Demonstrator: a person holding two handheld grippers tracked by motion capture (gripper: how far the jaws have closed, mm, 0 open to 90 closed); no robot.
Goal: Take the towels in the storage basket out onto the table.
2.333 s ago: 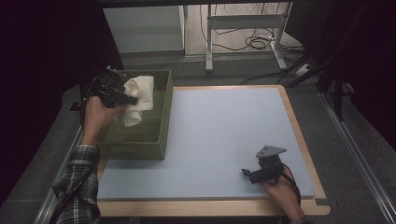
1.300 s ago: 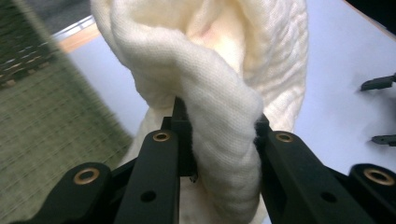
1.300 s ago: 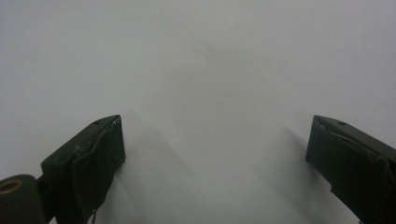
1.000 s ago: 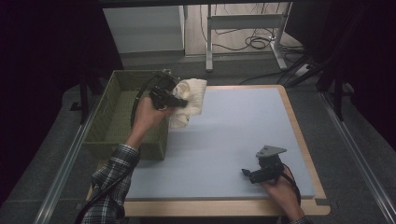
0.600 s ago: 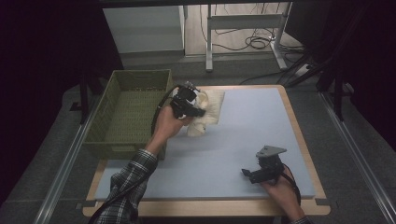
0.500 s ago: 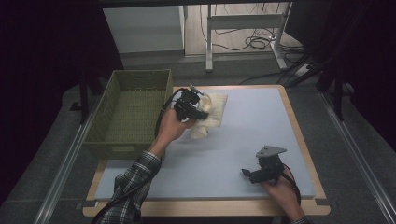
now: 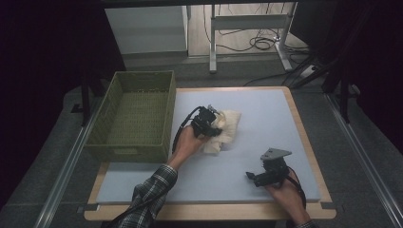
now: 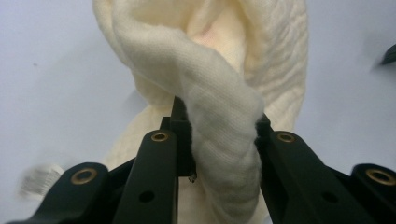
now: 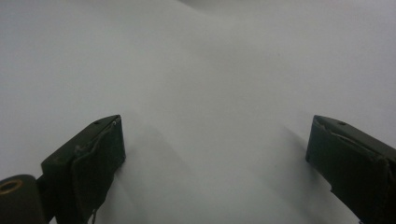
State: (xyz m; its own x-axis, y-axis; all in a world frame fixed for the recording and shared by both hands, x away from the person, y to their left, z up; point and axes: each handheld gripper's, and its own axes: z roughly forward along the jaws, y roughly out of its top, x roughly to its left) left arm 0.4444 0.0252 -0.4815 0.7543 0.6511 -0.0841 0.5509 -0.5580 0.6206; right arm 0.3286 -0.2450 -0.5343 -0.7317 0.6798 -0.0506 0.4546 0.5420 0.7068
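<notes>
So, left tongs point(image 7: 212, 124) clamped on cream cloth point(image 7: 227, 127) | cloth mid-frame on the table point(image 7: 266, 114), right of green basket point(image 7: 138, 114) | right tongs point(image 7: 252, 176) wide open, lower right

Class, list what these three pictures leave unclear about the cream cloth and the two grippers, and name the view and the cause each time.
- Cream cloth: left gripper view, top and bottom edges cut it off; its full shape stays unknown.
- Left gripper: high view, too small to show its jaws on the cloth.
- Blurred pale thing: left gripper view, unidentifiable.
- Right gripper: right gripper view, open over bare mat; jaw bases cut off.
</notes>
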